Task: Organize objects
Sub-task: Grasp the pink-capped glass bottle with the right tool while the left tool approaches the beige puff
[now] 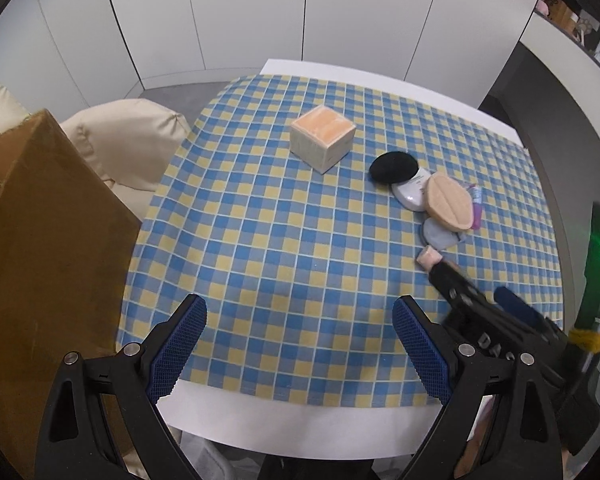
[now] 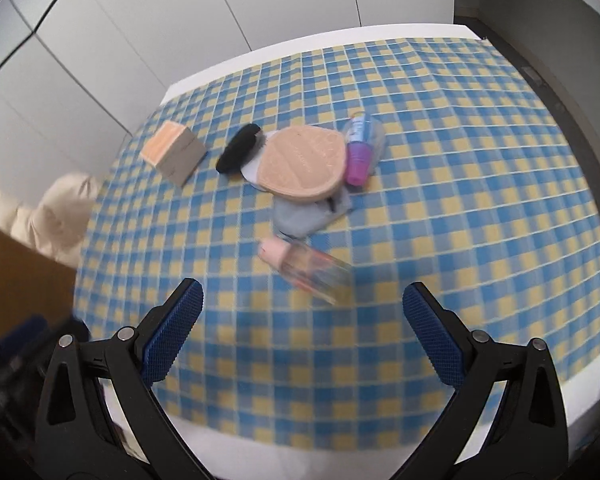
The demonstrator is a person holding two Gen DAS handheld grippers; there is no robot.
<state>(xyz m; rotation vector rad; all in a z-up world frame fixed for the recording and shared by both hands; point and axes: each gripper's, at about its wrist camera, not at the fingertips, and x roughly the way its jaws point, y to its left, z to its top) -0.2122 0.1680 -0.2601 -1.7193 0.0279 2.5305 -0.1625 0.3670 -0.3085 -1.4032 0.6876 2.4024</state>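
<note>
While both the left gripper (image 1: 299, 344) and right gripper (image 2: 302, 334) are held wide open and empty, a peach-topped beige box (image 1: 323, 138) is seen beside piled cosmetics (image 1: 432, 200).

White panelled walls (image 1: 260, 12); grey floor (image 1: 180, 90); cream cushions (image 1: 128, 140) beside the table (image 1: 300, 428).

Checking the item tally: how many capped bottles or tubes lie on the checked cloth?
2: a clear bottle with a pink cap nearest the camera, and a purple-capped tube behind the beige oval pad. Others may hide beneath the pile.
</note>
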